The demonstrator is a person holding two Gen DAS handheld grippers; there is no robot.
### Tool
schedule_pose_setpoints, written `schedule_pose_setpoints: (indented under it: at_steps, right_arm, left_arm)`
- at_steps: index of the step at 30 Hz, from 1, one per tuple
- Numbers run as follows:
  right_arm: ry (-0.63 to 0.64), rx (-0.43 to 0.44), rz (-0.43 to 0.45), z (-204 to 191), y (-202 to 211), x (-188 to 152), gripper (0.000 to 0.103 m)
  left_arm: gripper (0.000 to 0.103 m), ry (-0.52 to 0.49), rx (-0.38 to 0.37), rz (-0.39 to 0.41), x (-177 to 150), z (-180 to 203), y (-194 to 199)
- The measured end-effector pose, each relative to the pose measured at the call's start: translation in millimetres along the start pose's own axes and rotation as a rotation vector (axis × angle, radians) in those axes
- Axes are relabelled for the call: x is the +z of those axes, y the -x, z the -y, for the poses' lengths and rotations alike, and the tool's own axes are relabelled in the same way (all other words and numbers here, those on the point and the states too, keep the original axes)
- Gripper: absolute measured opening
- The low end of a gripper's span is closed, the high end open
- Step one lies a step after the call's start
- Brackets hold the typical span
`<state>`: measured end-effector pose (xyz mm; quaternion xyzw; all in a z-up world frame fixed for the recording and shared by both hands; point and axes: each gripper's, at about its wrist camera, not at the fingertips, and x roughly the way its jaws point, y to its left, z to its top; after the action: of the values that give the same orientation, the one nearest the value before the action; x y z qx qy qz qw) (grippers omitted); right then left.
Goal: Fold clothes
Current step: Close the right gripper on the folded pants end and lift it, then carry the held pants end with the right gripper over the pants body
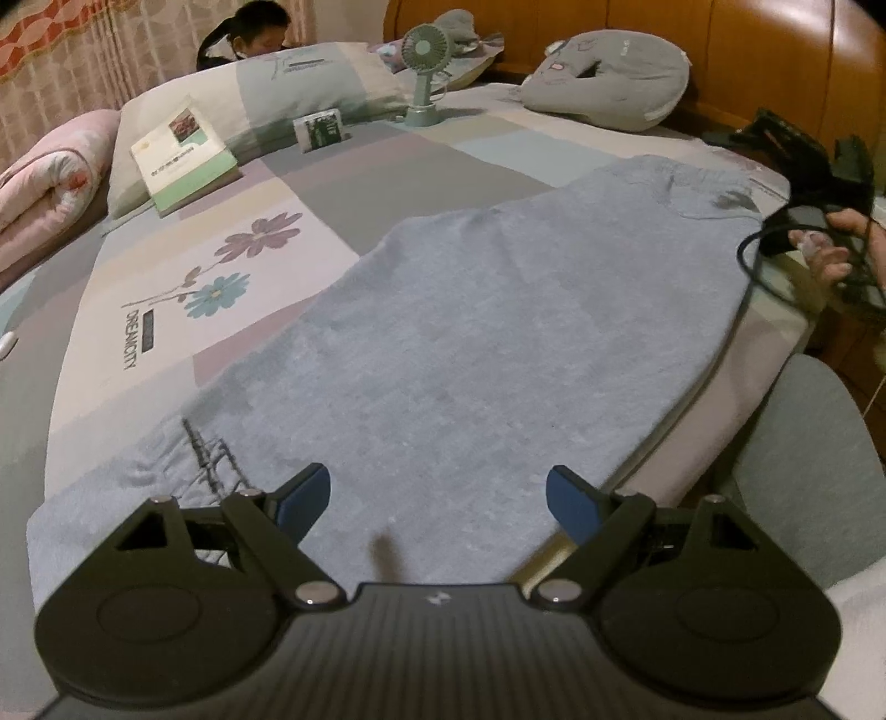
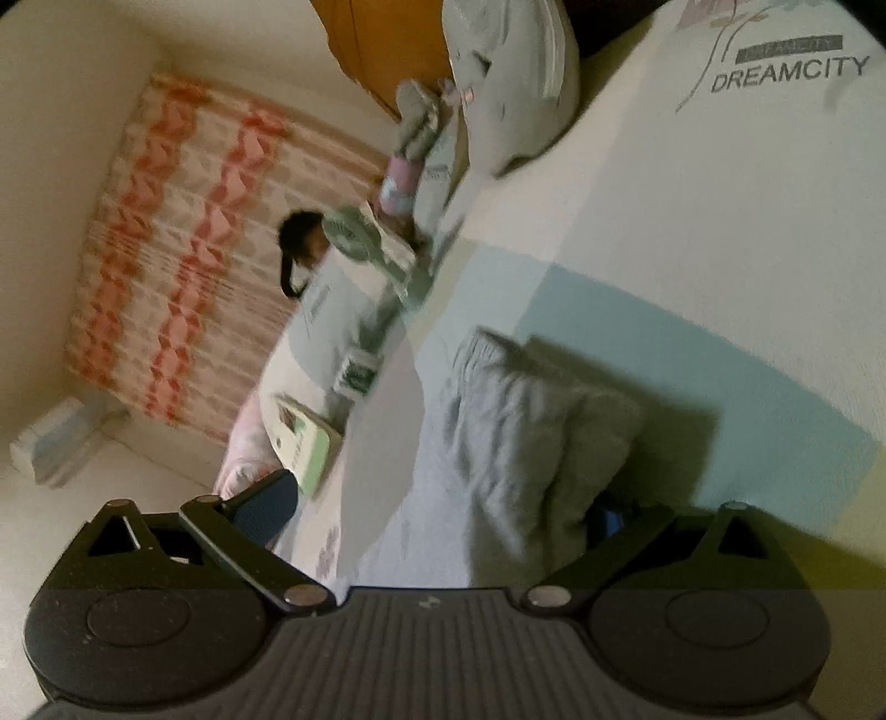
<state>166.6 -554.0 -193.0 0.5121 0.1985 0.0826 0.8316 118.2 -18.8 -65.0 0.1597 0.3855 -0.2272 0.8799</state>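
A light blue garment (image 1: 470, 332) lies spread flat along the near side of the bed (image 1: 183, 354), a dark print near its close end. My left gripper (image 1: 437, 498) hovers open just over that close end, with nothing between its blue pads (image 1: 302, 498). At the far end a hand (image 1: 830, 249) holds my right gripper (image 1: 814, 147) by the garment's waistband. The right wrist view is rolled sideways. In it, my right gripper (image 2: 437, 509) stands open, with a raised bunch of the garment (image 2: 526, 437) between its fingers. That bunch hides most of one finger.
At the head of the bed are a book (image 1: 183, 160), a small box (image 1: 324, 130), a green desk fan (image 1: 426, 61), a grey cushion (image 1: 609, 83), pillows and a pink quilt (image 1: 50, 171). A person (image 1: 260, 33) sits behind them. A grey chair (image 1: 803, 471) stands at the bed's right edge.
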Motion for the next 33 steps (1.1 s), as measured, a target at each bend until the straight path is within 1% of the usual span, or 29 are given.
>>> schedule_pose_setpoints:
  at_steps: [2,6,7,8,9,10,11,12,13,15,17,19,22,25,27,33]
  right_arm:
    - [0.012,-0.019,0.017,-0.5,1.0,-3.7,0.097]
    - [0.184,-0.085,-0.013,-14.0,-2.8,-19.3,0.096]
    - [0.217,-0.103,-0.014,-14.9,-3.4,-21.4,0.090]
    - [0.201,-0.119,0.005,-11.4,-1.2,-20.7,0.085]
    - [0.185,-0.134,0.024,-7.9,1.1,-19.9,0.074]
    - [0.166,-0.147,0.042,-3.9,3.4,-19.0,0.059]
    - [0.128,-0.148,0.054,4.0,6.7,-17.0,0.050]
    - [0.091,-0.149,0.067,11.9,9.9,-14.9,0.030]
    - [0.057,-0.149,0.077,19.0,12.8,-13.1,0.025]
    - [0.053,-0.129,0.069,21.1,12.6,-12.0,0.026]
    - [0.069,-0.170,0.065,14.4,7.4,-12.6,0.027]
    - [0.089,-0.201,0.062,8.5,3.4,-14.4,0.032]
    - [0.127,-0.205,0.077,8.4,3.3,-18.7,0.028]
    - [0.161,-0.222,0.078,4.5,0.5,-20.9,0.027]
    - [0.165,-0.235,0.073,2.6,-1.9,-20.2,0.028]
    - [0.140,-0.227,0.064,4.3,-3.6,-17.6,0.028]
  left_arm:
    - [0.085,-0.001,-0.008,0.003,-0.3,1.0,0.2]
    - [0.085,0.001,-0.006,-0.002,-1.2,1.1,-1.1]
    - [0.085,0.001,-0.005,-0.001,-1.2,0.6,-0.5]
    - [0.085,0.002,-0.004,0.000,-1.3,0.2,0.0]
    - [0.085,0.004,-0.002,0.003,-1.3,-0.1,1.0]
    - [0.085,0.006,-0.002,0.005,-1.3,-0.3,1.7]
    - [0.085,0.008,0.000,0.004,-1.7,-0.8,2.0]
    - [0.085,0.010,0.003,0.003,-2.1,-1.3,2.2]
    - [0.085,0.011,0.005,0.003,-2.5,-1.7,2.4]
    - [0.085,0.011,0.010,-0.002,-2.8,-1.9,1.7]
    - [0.085,0.011,0.008,-0.004,-2.4,-1.3,1.1]
    - [0.085,0.008,0.005,-0.005,-1.7,-0.1,0.7]
    - [0.085,-0.002,0.003,-0.005,-1.1,0.4,0.3]
    - [0.085,-0.003,0.012,-0.010,-1.1,-1.7,0.5]
    - [0.085,-0.001,0.023,-0.009,-1.4,-4.0,1.5]
    - [0.085,0.019,0.037,-0.005,-3.2,-9.7,4.1]
